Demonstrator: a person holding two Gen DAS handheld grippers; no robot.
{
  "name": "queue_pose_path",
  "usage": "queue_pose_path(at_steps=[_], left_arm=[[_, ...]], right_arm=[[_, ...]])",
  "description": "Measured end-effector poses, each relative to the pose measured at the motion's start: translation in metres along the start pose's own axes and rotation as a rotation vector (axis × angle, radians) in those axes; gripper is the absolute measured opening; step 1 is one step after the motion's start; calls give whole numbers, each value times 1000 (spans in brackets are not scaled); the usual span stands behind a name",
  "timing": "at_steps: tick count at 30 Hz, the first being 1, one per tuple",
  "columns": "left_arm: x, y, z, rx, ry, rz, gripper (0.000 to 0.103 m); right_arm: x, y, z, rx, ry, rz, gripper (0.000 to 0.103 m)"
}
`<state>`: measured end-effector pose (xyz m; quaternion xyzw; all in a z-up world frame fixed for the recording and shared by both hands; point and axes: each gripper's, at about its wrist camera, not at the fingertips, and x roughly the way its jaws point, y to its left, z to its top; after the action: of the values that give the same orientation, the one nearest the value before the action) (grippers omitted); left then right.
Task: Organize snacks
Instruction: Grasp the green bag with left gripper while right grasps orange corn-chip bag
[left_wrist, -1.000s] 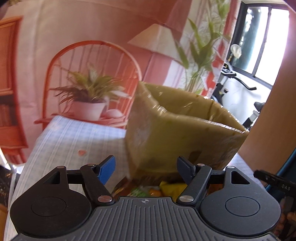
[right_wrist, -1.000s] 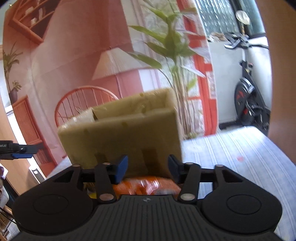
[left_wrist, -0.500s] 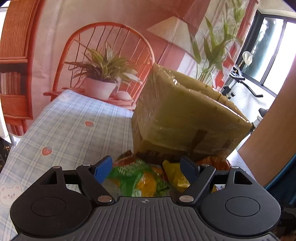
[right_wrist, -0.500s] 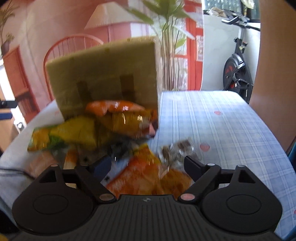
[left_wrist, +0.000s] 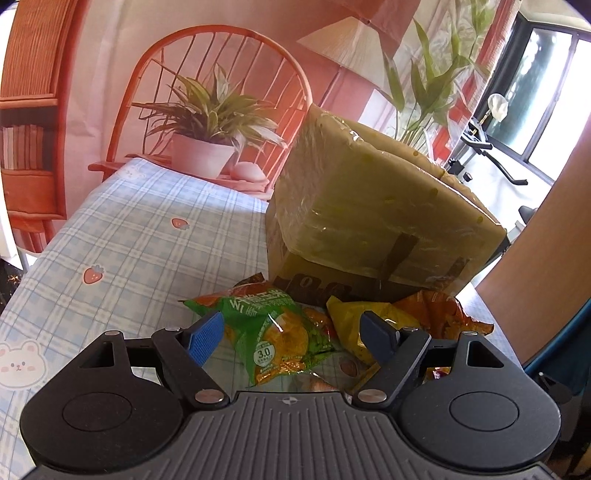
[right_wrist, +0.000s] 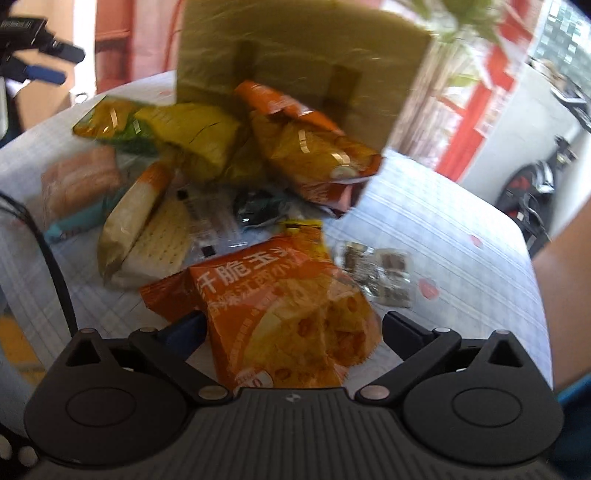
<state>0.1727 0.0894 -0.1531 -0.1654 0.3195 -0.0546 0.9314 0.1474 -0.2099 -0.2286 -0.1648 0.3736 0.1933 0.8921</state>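
Tabletop (left_wrist: 122, 236): covered with a blue-checked cloth printed with strawberries and a bear.

Cardboard box (left_wrist: 373, 218): olive-brown, wrapped in clear film, stood tilted at the far side of the snack pile; its lower edge rested on several packets.

Snacks, left wrist view: 1 green packet (left_wrist: 275, 334) with an orange picture, lying between the fingers of the left gripper (left_wrist: 291, 332); 1 yellow packet (left_wrist: 354, 319) just beside it; 1 orange packet (left_wrist: 439, 314) at the box's foot.

Snacks, right wrist view (blurred): 1 large orange corn-snack packet (right_wrist: 291, 314) nearest the camera, between the fingers of the right gripper (right_wrist: 291, 328); 1 cracker pack (right_wrist: 147, 236); small silver wrapped sweets (right_wrist: 380, 273); further orange, yellow and green packets heaped against the box.

Left gripper: jaws stood wide, pads pressing on nothing.

Right gripper: jaws had just been opening and stood at their widest, the orange packet lying loose between them, not pinched.

Background: printed backdrop (left_wrist: 221, 92) of a wicker chair, potted plant and lamp.
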Motion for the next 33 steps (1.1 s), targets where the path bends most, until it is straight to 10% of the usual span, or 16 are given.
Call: queue_pose_path(at_steps=[33], left_arm=[[87, 31, 3, -281, 85, 100, 87]], right_arm=[[12, 1, -22, 313, -216, -35, 92]])
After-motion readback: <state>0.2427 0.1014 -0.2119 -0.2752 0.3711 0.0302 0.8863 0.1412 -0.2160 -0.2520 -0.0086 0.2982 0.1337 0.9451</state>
